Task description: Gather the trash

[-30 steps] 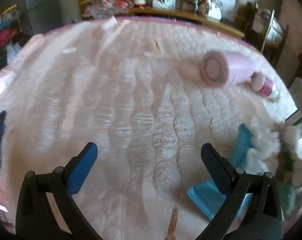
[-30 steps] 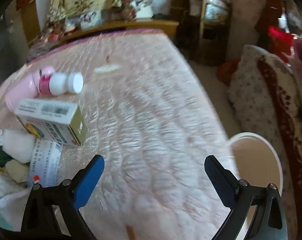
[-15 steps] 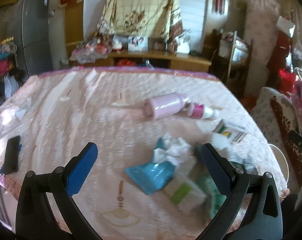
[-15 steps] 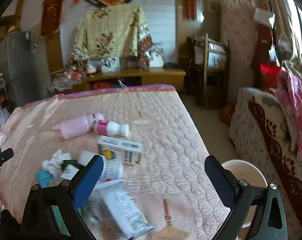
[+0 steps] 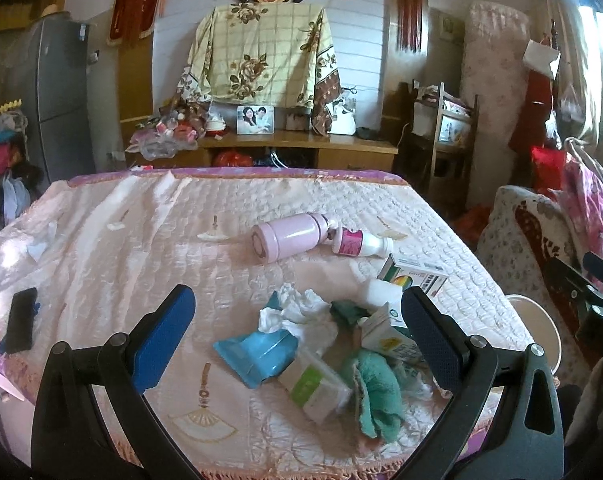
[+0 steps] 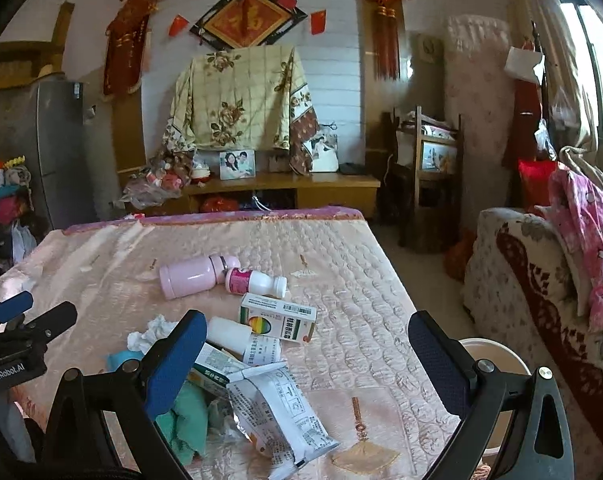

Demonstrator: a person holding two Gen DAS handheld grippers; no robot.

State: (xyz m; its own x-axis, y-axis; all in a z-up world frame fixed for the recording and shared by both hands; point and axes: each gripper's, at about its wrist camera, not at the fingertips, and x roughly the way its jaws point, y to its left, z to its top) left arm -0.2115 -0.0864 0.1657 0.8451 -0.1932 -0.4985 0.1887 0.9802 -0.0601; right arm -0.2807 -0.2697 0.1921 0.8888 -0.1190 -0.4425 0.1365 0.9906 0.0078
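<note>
Trash heap [image 5: 333, 344] at the near edge of the pink quilted bed [image 5: 141, 232]: crumpled tissue [image 5: 301, 312], blue pouch [image 5: 257, 352], green cloth [image 5: 375, 392], cartons, white printed wrapper [image 6: 277, 404]. Items overlap; lower pieces hidden, labels unreadable. Pink bottle [image 5: 289, 236] and small white bottle [image 5: 359, 243] lie touching, farther back. White bin [image 6: 497, 360] beside the bed, mostly hidden behind the right gripper [image 6: 305, 364]. Left gripper [image 5: 297, 340] and right gripper both spread wide, empty (a second ago both hung close over the quilt; now pulled back, whole room visible).
</note>
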